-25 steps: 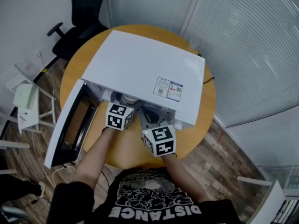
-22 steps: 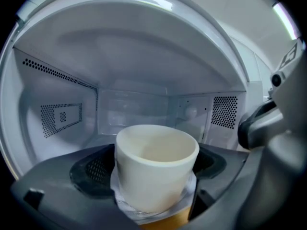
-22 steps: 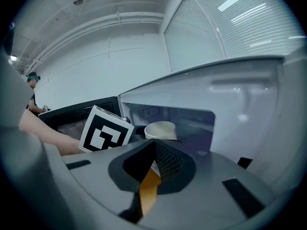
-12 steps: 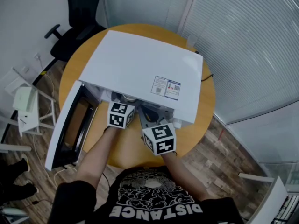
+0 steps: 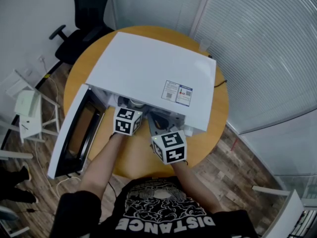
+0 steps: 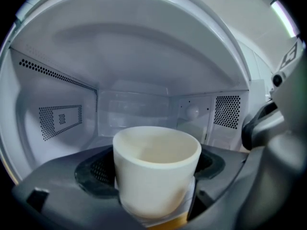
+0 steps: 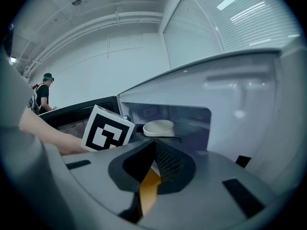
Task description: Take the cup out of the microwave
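A cream cup (image 6: 156, 169) stands in the white cavity of the microwave (image 5: 148, 68), whose top fills the middle of the head view. My left gripper (image 6: 154, 176) reaches into the cavity and is shut on the cup, one jaw on each side of its wall. In the head view only its marker cube (image 5: 128, 121) shows at the opening. The right gripper (image 7: 154, 145) hangs just outside the microwave's front, jaws together with nothing in them. From there I see the cup's rim (image 7: 159, 127) beyond the left gripper's cube (image 7: 107, 128).
The microwave door (image 5: 74, 133) hangs open to the left. The microwave sits on a round wooden table (image 5: 218, 108). A black office chair (image 5: 84, 29) and a small white stand (image 5: 27, 110) are beside the table. A person (image 7: 42, 96) stands far off.
Both grippers stay in nearly the same places with the left still on the cup; only the head camera has shifted slightly.
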